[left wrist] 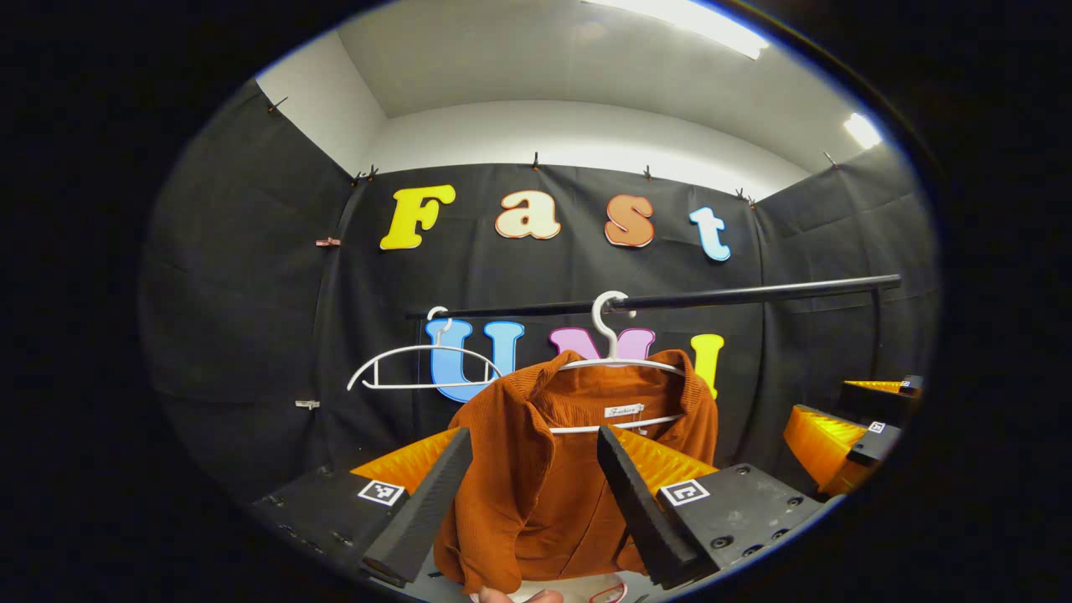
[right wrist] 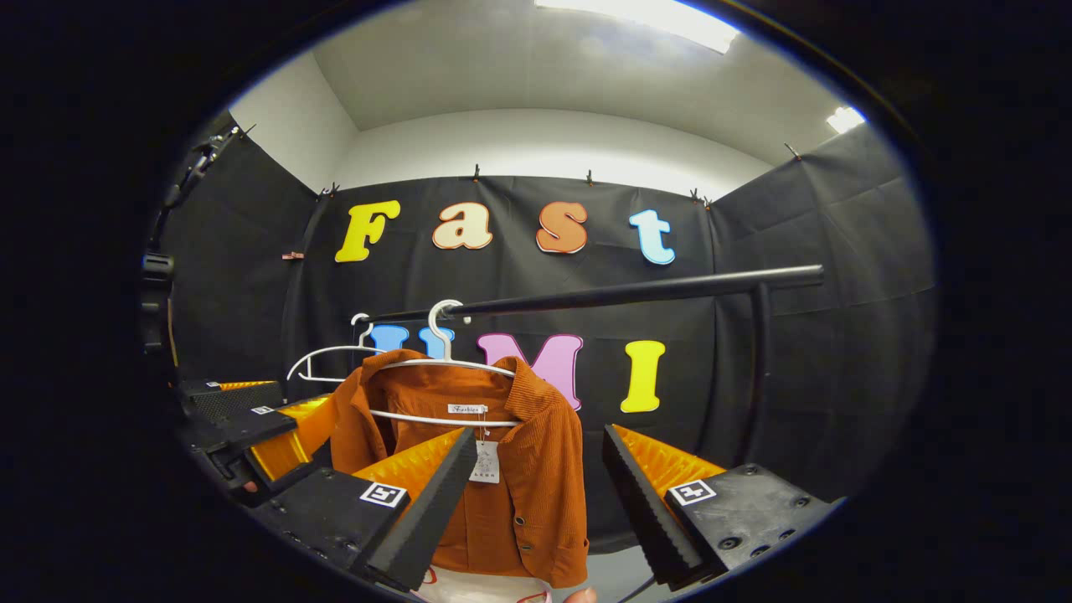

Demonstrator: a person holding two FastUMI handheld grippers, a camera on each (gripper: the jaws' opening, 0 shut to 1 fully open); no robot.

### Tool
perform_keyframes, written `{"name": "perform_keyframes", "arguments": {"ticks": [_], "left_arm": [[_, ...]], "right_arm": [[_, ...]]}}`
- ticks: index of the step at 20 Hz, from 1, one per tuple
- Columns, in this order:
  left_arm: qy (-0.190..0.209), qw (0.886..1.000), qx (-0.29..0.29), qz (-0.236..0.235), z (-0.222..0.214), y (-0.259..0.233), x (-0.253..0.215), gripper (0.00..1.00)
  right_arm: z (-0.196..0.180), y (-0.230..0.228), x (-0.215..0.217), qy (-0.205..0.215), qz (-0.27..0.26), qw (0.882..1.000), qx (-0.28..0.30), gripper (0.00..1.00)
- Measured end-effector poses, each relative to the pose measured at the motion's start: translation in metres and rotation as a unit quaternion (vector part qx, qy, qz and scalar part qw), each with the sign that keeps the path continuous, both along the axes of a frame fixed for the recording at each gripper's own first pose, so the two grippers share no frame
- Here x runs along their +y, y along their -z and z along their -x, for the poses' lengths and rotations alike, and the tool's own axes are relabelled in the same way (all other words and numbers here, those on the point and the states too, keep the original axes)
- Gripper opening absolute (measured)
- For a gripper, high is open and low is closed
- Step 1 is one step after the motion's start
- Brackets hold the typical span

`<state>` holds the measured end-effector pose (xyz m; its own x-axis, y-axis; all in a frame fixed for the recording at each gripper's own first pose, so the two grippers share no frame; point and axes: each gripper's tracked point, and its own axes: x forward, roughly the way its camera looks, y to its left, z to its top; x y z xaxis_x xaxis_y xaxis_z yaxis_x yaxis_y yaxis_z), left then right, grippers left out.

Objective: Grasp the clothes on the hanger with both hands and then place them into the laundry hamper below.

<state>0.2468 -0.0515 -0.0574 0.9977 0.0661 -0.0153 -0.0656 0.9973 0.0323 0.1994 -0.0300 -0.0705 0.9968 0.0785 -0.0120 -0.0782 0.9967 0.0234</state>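
Rust-orange corduroy shirt (left wrist: 578, 469) hangs on a white hanger (left wrist: 615, 360) from the black rail (left wrist: 712, 297) before the black-cloth wall (left wrist: 243, 335), beside an empty white hanger (left wrist: 419, 364), under a white ceiling (left wrist: 536, 59); left gripper (left wrist: 536, 494) and right gripper (right wrist: 536, 494) both spread wide, holding nothing.

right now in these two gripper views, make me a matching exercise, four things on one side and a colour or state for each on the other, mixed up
Things:
1. shirt
2. empty hanger
3. rail
4. left gripper

Descriptions:
a. black, running across the booth
b. open, fingers apart in front of the garment
c. rust-orange, hanging on a white hanger
d. white, bare, hooked on beside the garment

Pairs: 1-c, 2-d, 3-a, 4-b
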Motion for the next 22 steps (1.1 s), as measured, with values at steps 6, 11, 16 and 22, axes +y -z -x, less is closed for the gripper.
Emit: {"name": "perform_keyframes", "arguments": {"ticks": [6,11,16,22], "left_arm": [[-0.039,0.999,0.015,-0.013,-0.067,0.031,0.009,0.95],[-0.061,0.998,0.017,-0.028,-0.101,0.051,0.021,0.94],[-0.082,0.996,0.015,-0.025,-0.117,0.059,0.042,0.44],[-0.062,0.998,0.022,-0.016,-0.121,0.062,0.047,0.05]], "right_arm": [[-0.065,0.038,0.006,-0.019,-0.023,0.999,0.022,0.98],[-0.115,0.059,0.027,-0.021,-0.032,0.999,0.030,0.96],[-0.154,0.085,0.034,0.021,-0.052,0.997,0.045,0.96],[-0.175,0.114,0.031,0.070,-0.071,0.992,0.076,0.71]]}}
